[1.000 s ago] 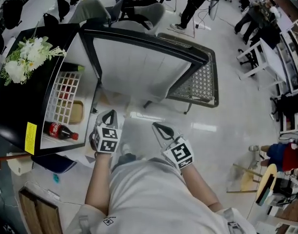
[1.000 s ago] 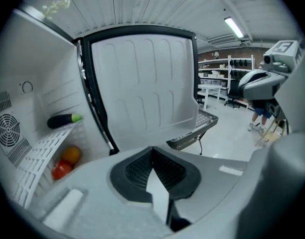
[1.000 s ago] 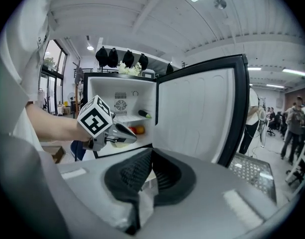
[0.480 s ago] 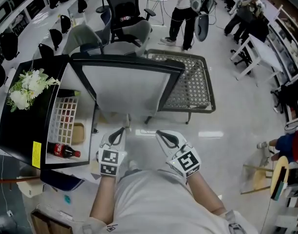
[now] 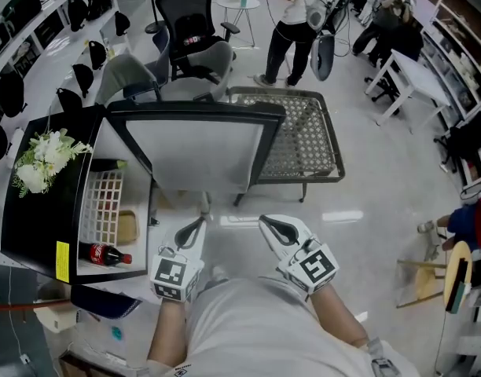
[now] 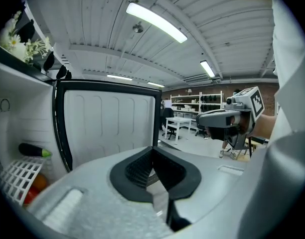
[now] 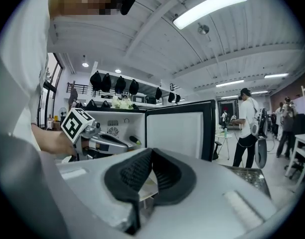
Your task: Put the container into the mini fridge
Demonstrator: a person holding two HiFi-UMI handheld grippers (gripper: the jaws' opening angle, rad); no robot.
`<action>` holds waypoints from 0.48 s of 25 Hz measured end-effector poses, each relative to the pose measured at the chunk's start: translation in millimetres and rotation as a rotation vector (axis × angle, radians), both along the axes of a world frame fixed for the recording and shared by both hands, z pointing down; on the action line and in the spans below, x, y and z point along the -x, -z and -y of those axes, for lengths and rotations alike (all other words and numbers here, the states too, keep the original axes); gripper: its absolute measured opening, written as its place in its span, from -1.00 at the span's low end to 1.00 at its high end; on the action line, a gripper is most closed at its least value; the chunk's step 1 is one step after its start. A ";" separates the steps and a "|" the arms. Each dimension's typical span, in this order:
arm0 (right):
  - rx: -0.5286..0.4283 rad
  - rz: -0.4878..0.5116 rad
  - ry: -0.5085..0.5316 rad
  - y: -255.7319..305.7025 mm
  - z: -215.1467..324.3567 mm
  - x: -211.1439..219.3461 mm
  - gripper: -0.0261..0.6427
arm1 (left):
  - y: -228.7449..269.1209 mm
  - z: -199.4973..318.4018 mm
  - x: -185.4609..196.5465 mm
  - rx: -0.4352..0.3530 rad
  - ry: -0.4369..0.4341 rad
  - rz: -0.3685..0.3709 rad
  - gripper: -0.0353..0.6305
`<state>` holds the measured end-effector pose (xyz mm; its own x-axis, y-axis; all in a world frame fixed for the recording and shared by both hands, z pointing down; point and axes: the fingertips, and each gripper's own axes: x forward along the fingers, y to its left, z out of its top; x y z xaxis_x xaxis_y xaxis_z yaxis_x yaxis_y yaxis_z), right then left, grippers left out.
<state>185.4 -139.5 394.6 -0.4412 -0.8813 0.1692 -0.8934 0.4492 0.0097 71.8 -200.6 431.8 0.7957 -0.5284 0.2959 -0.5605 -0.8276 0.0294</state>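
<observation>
a black mini fridge stands with its door swung wide open. a tan, squarish container sits on the white wire shelf inside it, and its longer side seems to run along the open front. both grippers hover outside the opening, jaws closed on nothing. the left gripper is nearer the container than the right gripper.
</observation>
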 end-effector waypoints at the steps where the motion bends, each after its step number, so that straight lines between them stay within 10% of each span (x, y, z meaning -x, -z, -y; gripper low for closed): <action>1: -0.004 0.003 0.001 1.6 -1.0 0.6 -0.91 | 2.3 -0.8 0.6 -0.002 -0.007 -0.009 -0.87; 12: -0.049 0.059 -0.018 8.5 -4.3 4.0 -0.91 | 3.1 -10.9 5.3 -0.004 -0.048 -0.054 -0.87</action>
